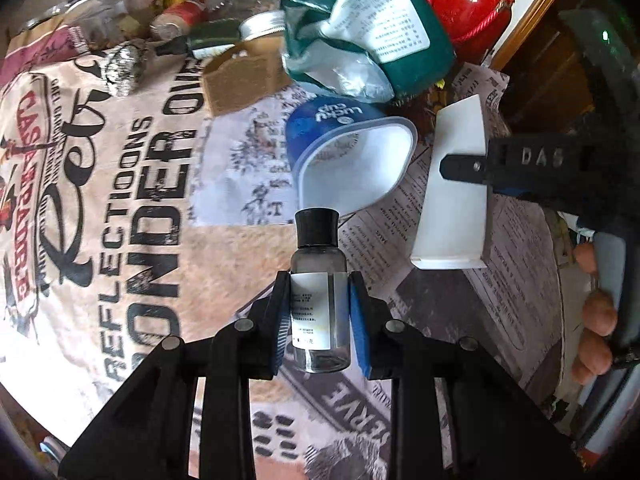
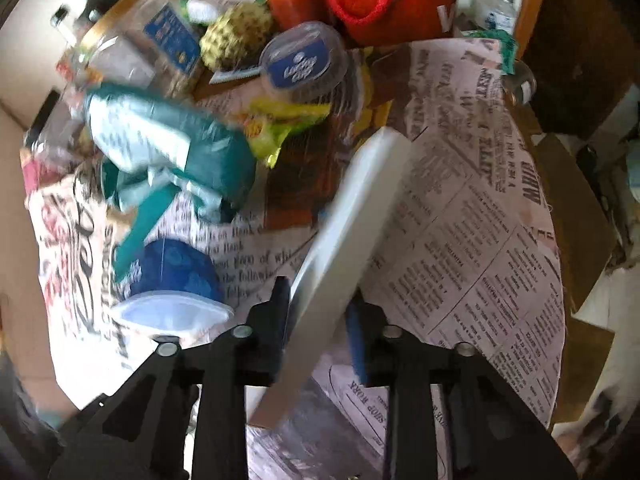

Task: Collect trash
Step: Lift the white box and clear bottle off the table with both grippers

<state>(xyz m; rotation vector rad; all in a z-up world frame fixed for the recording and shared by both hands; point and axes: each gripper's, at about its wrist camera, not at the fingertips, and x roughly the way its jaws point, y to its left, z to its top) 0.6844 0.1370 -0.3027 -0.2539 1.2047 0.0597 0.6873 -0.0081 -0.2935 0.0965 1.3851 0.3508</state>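
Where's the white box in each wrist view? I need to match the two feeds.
Left wrist view: the white box is at right of centre, pinched by the right gripper reaching in from the right edge.
Right wrist view: the white box runs diagonally up from bottom centre, between the jaws.
Shared landmark: the blue cup lying tipped just left of the box.

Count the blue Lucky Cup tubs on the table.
2. One blue tub lies on its side, mouth open, beside the green bag. A second, lidded tub sits farther back among the clutter, seen only from the right wrist. More may be hidden.
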